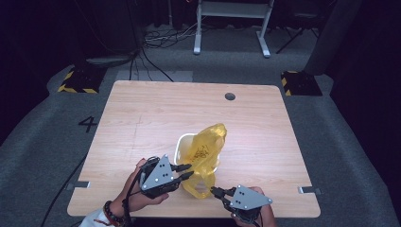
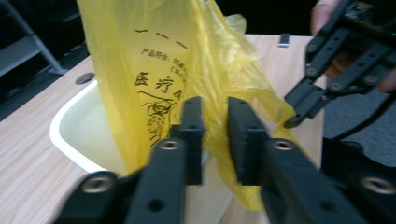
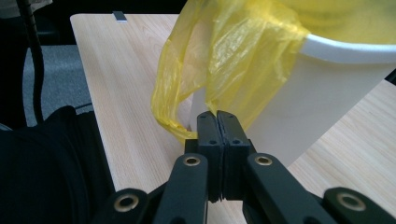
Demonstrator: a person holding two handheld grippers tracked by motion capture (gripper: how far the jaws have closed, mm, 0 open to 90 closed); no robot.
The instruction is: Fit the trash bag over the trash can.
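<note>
1. A small white plastic bin (image 1: 182,146) stood near the middle of the light wooden table (image 1: 142,113), toward its near edge.
2. A thin yellow plastic bag with black print (image 1: 205,151) sat partly inside the bin and spilled over its near rim toward the table's near edge.
3. The left gripper (image 1: 187,171) reached in beside the bin; its jaws stood a little apart with a fold of the bag between them, not visibly pinched.
4. The right gripper (image 1: 213,191), near the table's near edge, had its jaws pressed together on the bag's lower edge.
</note>
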